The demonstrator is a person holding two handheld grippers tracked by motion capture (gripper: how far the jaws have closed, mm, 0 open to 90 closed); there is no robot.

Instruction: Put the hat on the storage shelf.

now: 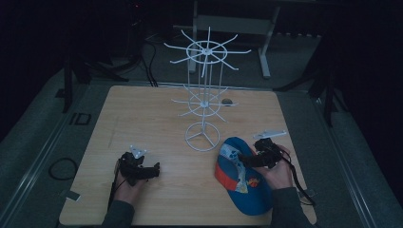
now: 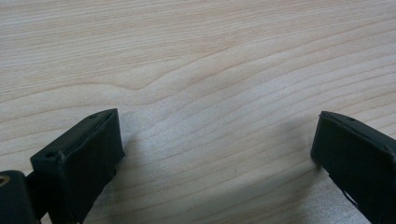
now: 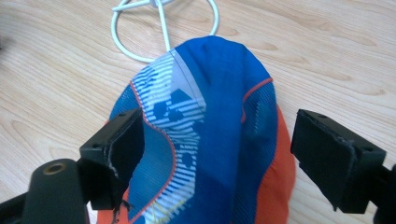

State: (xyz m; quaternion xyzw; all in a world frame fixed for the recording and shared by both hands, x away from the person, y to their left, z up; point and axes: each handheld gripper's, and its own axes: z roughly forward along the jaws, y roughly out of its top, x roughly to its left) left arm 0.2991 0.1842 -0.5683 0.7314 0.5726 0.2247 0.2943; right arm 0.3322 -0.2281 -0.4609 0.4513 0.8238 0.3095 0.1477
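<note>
Cap: one blue and orange cap (image 1: 244, 178) lies flat on the wooden table (image 1: 142, 118) at its near right, just beside the ring foot of the white wire rack (image 1: 203, 102). In the right gripper view the cap's (image 3: 219, 130) far edge looks to touch or slightly overlap that ring; I cannot tell which.

Cap's long axis: it runs from the rack's foot back toward the person's right forearm, the blue crown nearer the rack, the orange part nearer the person.

Right gripper: the right gripper (image 1: 248, 160) is over the cap's crown. In its own view (image 3: 215, 158) the jaws stand wide, one on each side of the cap, with fabric between them and nothing pinched. I cannot tell whether the jaws touch the cloth.

The relation that matters: the cap lies straight ahead of the right gripper and between its jaws, lengthwise along the line of sight. My guess is that it will be gripped next and hung on the rack, so the jaws would close across its narrow width.

Left gripper: the left gripper (image 1: 151, 171) rests low at the near left, well apart from the cap; its jaws (image 2: 215, 154) are wide over bare wood, holding nothing.

Nearer hand: the right, plainly.

Count: one cap, one rack with two tiers of spokes, two grippers.
</note>
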